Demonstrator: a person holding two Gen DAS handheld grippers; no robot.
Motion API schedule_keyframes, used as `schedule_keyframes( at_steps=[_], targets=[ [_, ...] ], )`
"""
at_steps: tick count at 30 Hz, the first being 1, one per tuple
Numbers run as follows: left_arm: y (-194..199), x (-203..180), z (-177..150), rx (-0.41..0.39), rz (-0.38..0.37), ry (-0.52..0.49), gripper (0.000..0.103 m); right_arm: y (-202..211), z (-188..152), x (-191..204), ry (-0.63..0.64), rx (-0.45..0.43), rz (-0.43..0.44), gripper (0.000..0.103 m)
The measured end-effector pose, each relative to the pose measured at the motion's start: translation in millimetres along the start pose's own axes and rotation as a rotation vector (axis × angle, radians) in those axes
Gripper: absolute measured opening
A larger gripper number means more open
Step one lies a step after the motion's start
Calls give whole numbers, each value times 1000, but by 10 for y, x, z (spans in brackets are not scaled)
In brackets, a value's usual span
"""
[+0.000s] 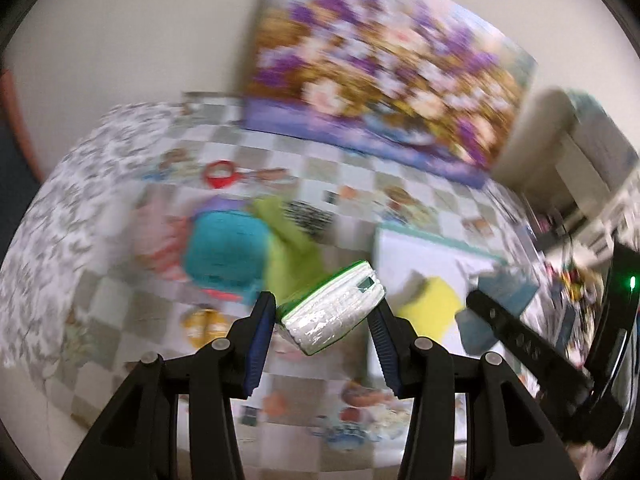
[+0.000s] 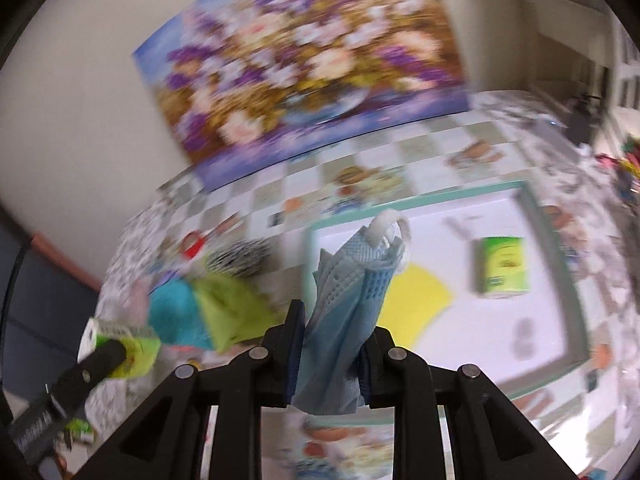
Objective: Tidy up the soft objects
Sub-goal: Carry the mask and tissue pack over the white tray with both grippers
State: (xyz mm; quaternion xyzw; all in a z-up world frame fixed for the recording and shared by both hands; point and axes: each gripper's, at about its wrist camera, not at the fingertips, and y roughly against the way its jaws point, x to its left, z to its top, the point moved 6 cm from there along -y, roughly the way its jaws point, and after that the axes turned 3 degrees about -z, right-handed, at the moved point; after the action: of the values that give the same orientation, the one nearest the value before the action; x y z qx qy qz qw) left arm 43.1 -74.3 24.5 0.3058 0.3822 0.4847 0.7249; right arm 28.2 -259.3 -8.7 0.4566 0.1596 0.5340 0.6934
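The left gripper [image 1: 326,312] pinches a small tissue pack [image 1: 334,306], white with a green edge, between its two blue pads and holds it up above the checked tablecloth [image 1: 120,312]. The right gripper [image 2: 334,344] is pressed tight on a blue face mask [image 2: 352,292], which sticks up crumpled from between its fingers, with its white ear loop [image 2: 390,220] at the top. The landmark here is the white tray [image 2: 532,200] with the pale green rim. Inside the tray lie a yellow cloth [image 2: 420,300] and a second green tissue pack [image 2: 504,266], well apart from each other. The mask hangs over the tray's left edge. To the left of the tray, on the tablecloth, sits a pile of soft things: a teal cloth [image 1: 224,248], a lime green cloth [image 1: 292,256] touching it, and something pink [image 1: 160,236] that is too blurry to name, maybe another cloth. Behind the tray a flower picture [image 1: 380,60] leans on the wall.
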Motion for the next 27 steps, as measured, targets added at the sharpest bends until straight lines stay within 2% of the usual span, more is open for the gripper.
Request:
schedule_keyframes(
  at_steps=[7, 15, 22, 27],
  targets=[
    [-402, -765, -210, 119, -94, -146, 49, 48, 131, -801, -131, -20, -112, 25],
    [-813, -1366, -564, 260, -200, -242, 49, 48, 147, -1593, -233, 6, -221, 25],
    [-1171, -1685, -792, 373, -291, -252, 49, -127, 11, -1857, -244, 90, -260, 25],
    [-1449, -1675, -825, 419, -277, -225, 49, -360, -93, -1867, -225, 164, -265, 25]
  ],
)
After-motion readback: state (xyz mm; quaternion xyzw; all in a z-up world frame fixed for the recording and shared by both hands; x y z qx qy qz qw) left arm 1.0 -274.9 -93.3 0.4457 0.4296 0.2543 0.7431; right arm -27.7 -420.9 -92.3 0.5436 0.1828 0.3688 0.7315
